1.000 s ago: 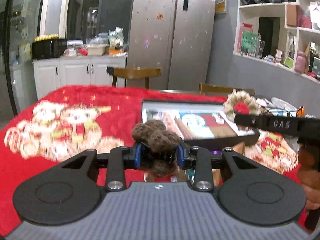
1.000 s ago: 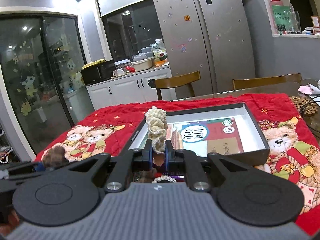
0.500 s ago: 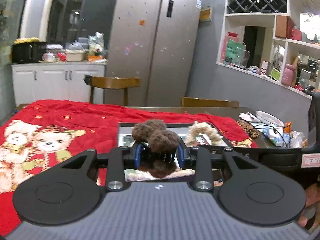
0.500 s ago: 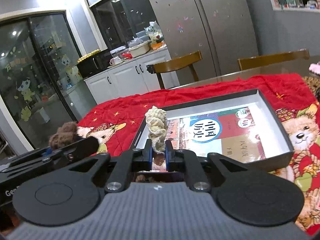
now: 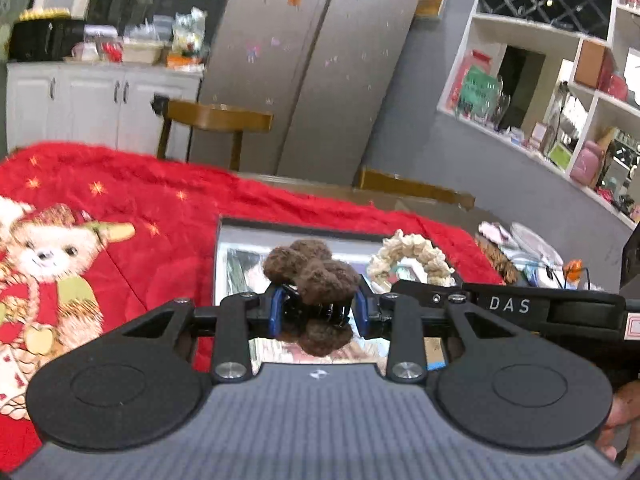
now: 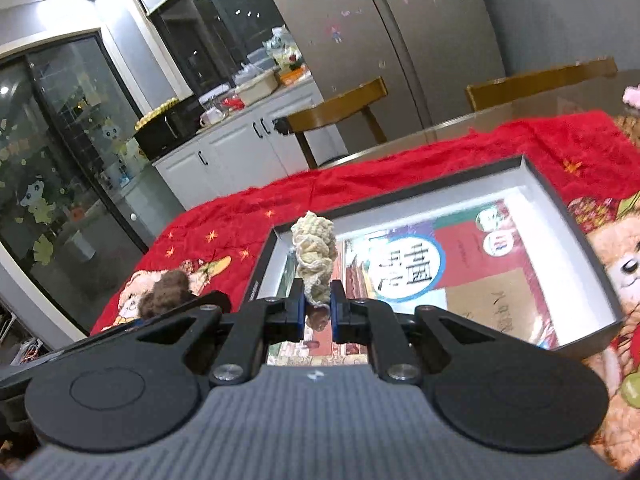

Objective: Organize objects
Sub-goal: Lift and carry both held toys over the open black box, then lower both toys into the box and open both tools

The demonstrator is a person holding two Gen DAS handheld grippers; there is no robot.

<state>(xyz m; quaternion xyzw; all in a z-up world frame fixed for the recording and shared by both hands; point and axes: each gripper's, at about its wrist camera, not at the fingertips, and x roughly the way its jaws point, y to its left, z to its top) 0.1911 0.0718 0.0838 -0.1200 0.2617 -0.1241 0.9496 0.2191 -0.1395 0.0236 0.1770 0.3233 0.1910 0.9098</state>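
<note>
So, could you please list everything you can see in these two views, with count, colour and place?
Fuzzy hair claw clip: one, brown, in the left gripper.
Scrunchie: one, cream, in the right gripper.
Shallow box: one, dark rim, white inside, on the blanket.
Printed book: one, red and blue, flat inside the box.
Bear blanket: one, red, covering the table.
Chairs: two, wooden, behind the table.
Fridge: one, silver, at the back.
Cabinets: white, cluttered top, left of the fridge.
Wall shelves: white, far right.
Left gripper: black, shut on the clip.
Right gripper: black, shut on the scrunchie.
</note>
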